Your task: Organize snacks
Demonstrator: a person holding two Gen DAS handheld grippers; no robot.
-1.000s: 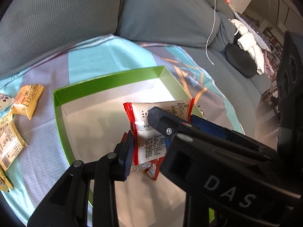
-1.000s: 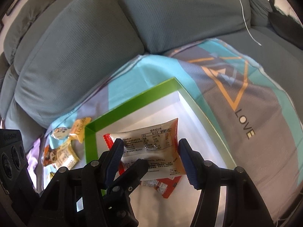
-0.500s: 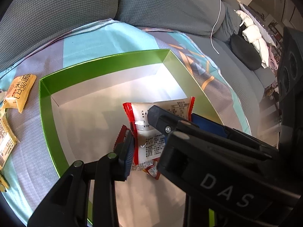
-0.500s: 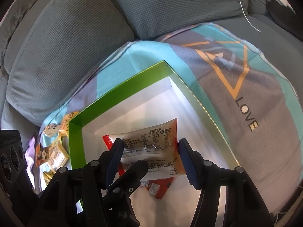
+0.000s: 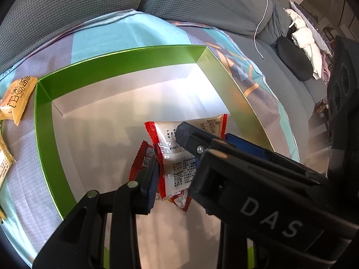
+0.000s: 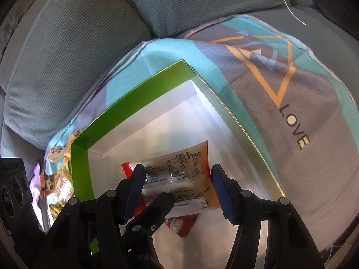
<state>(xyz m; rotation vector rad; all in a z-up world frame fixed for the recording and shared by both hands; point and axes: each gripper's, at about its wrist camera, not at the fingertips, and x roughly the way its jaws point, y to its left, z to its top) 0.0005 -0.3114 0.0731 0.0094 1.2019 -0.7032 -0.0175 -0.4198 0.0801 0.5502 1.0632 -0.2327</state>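
Filling the top of both frames, grey sofa cushions [image 5: 67,4] back a patterned blanket [image 6: 280,103] spread over the seat; only the right wrist view shows its orange triangle and the word LOVE at right, while only the left wrist view shows a white cord and a heap of pale and dark bundles [image 5: 303,42] in the upper right corner. On the blanket sits a green-walled box [image 5: 42,139] with a white floor, taking up the middle of each frame. Loose yellow snack packets [image 5: 15,98] lie outside its left wall, clearer in the left wrist view, crumpled at the left edge in the right. Low in the centre of the box, both tongs grip one white packet with red ends [image 6: 186,179]: the right gripper [image 6: 177,188] clamps its two long ends, the left gripper [image 5: 177,172] pinches it narrowly across its width. A red packet [image 6: 179,224] shows partly beneath it; whether that one rests on the floor cannot be told
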